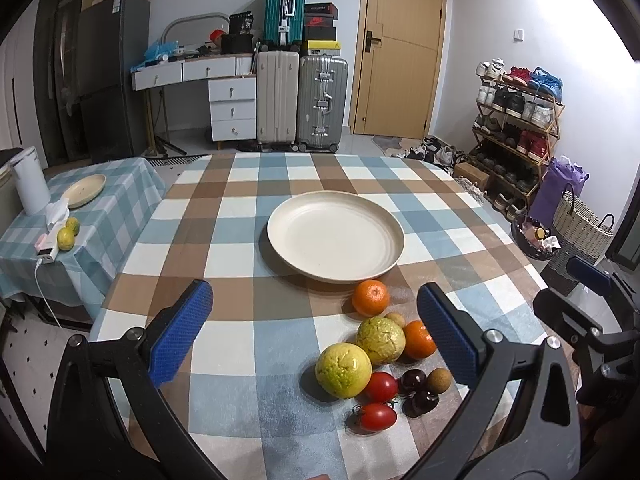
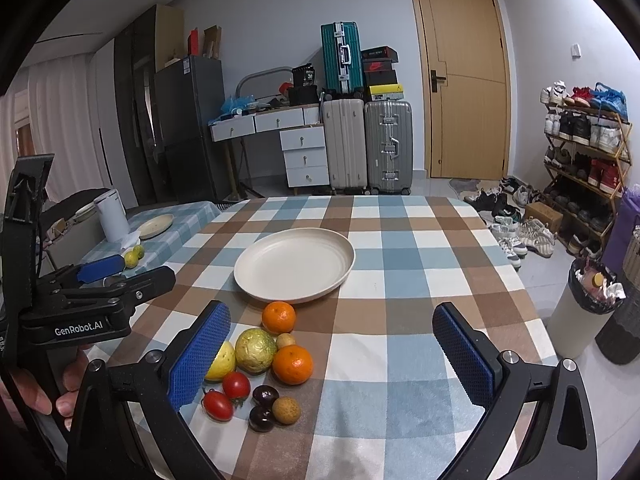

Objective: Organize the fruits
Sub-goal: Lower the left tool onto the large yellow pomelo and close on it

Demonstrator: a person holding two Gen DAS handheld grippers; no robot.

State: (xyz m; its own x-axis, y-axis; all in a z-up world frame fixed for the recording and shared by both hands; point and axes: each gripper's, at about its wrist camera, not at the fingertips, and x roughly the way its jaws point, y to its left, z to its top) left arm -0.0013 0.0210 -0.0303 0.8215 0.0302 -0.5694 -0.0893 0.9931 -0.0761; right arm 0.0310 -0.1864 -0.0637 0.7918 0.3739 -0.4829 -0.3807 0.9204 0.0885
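Both claws are open and hold nothing. The left claw (image 1: 316, 332) has the fruit pile (image 1: 380, 356) between its fingers, toward the right one. The right claw (image 2: 332, 356) has it by its left finger. The empty plate (image 1: 394, 236) lies just beyond, mid-tabletop.

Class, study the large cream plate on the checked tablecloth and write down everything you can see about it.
The cream plate is round and wide, with a shallow raised rim and faint concentric ridges inside that rim. It looks like matte plastic or ceramic; which one cannot be told. It lies flat and right way up on the checked tablecloth, with nothing in it. The fruit pile sits on its near side; the closest orange lies right at its rim, contact unclear. Neither gripper touches it.
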